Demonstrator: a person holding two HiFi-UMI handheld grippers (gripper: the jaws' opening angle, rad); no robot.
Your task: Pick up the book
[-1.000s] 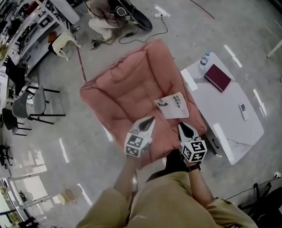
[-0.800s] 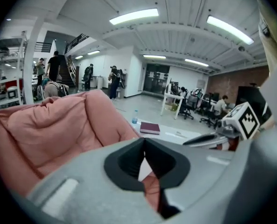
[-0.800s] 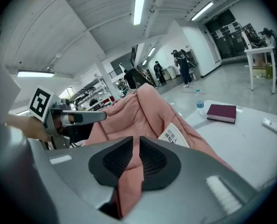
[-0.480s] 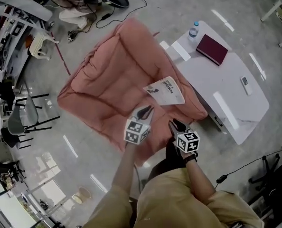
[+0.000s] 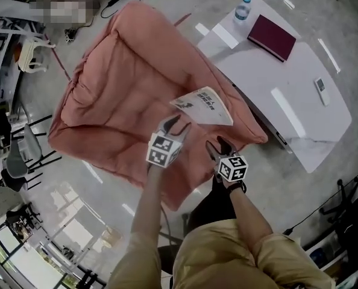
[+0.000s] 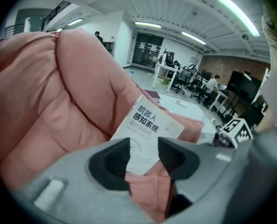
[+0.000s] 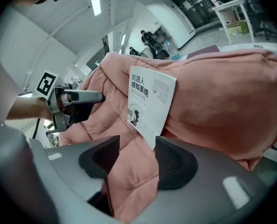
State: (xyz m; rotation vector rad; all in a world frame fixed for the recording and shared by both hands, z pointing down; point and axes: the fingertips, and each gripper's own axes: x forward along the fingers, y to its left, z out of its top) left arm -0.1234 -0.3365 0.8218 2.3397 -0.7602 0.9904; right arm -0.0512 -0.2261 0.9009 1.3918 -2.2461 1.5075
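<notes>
**Two tongs opening short of the white book**

Both of my tongs are empty. The left tongs [image 5: 175,123] have their jaws opening, with nothing pinched. In the left gripper view the near corner of the book [image 5: 202,105] and a fold of the pink cushion [image 5: 125,95] show through the gap. The right tongs [image 5: 216,145] are opening too, and only cushion fabric shows in their gap.

The book lies on the cushion near the edge that faces the counter [image 5: 299,110]. It sits at about 1 o'clock from the left tongs and 11 o'clock from the right, apart from both. Its white cover carries large dark characters, 机器人 over 感知系统. A smaller line beneath is too fine for me to read.

At 2 o'clock on the counter lie a maroon notebook [image 5: 271,37], a bottle [image 5: 242,8] and a remote [image 5: 321,84]. I can read no print on them.
</notes>
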